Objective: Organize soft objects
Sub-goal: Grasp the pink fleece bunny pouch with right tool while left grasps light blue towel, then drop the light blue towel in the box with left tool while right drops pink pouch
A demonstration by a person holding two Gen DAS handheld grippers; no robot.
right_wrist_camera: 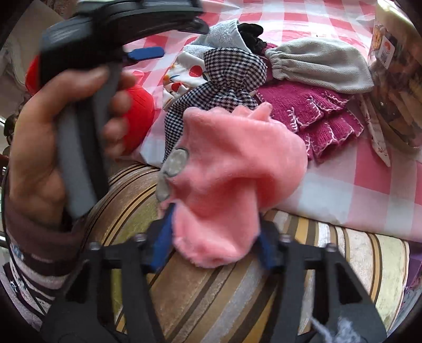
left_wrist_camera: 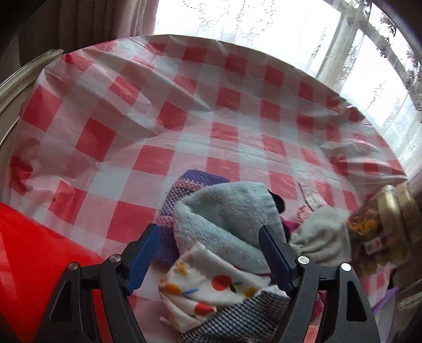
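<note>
A pile of soft things lies on the red-and-white checked tablecloth [left_wrist_camera: 184, 105]. My left gripper [left_wrist_camera: 208, 250] hovers open over it, fingers either side of a light blue fluffy cloth [left_wrist_camera: 224, 211]. A purple knit piece [left_wrist_camera: 184, 190], a white dotted cloth [left_wrist_camera: 205, 287] and a grey mitt [left_wrist_camera: 324, 237] lie around it. My right gripper [right_wrist_camera: 213, 242] is shut on a pink fluffy sock [right_wrist_camera: 237, 171] with grey sole dots, held at the table's near edge. Beyond it lie a magenta knit glove [right_wrist_camera: 303, 105], a black-and-white checked cloth [right_wrist_camera: 229, 76] and the grey mitt [right_wrist_camera: 321, 66].
A red object [left_wrist_camera: 31, 250] sits at the left of the pile. A person's hand [right_wrist_camera: 52, 132] holds the left gripper's handle. A striped cushion [right_wrist_camera: 211, 290] lies below the table edge. A clear packet [right_wrist_camera: 395, 79] stands at the right. Curtained windows [left_wrist_camera: 263, 21] are behind.
</note>
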